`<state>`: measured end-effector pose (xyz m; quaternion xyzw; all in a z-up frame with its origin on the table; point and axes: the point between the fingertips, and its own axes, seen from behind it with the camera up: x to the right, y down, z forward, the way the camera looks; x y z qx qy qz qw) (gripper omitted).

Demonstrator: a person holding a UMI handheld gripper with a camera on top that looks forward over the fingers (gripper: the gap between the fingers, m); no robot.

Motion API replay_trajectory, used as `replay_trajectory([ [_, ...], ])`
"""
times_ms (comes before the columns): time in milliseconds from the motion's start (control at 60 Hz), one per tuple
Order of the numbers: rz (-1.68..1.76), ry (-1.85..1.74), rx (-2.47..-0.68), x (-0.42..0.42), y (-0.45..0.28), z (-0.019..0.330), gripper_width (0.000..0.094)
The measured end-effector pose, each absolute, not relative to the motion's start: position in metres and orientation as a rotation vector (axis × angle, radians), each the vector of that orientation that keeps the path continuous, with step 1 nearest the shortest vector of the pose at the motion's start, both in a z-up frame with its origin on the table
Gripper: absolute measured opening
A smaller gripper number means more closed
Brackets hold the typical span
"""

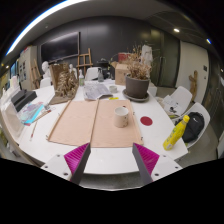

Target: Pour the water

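Nothing is poured yet: your gripper (111,160) hangs wide and empty off the table's (100,158) near edge, the cup (121,116) mid-table beyond it, the yellow bottle (176,132) at the right edge.

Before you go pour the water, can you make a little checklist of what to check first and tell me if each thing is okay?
1. Tongs open and empty: ok, the two fingers stand apart with nothing between them.
2. Cup upright on the table: ok, it stands on the tan mat, beyond the tongs.
3. Way to the cup free: ok, only bare mat lies between the tongs and it.
4. Yellow bottle ready to grab: not ok, it lies tilted by the table's edge, off to the side.
5. Water in the bottle: cannot tell.
6. Cup empty: cannot tell.
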<state>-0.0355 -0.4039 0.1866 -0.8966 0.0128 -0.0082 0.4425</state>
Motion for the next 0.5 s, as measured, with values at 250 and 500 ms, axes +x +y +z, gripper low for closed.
replay_trajectory([
  [250,-0.105,0.120,-2.220,0.077,-0.413,0.164,0.0860],
  [500,-0.205,0.257,-2.152,0.212,-0.404,0.102,0.0860],
])
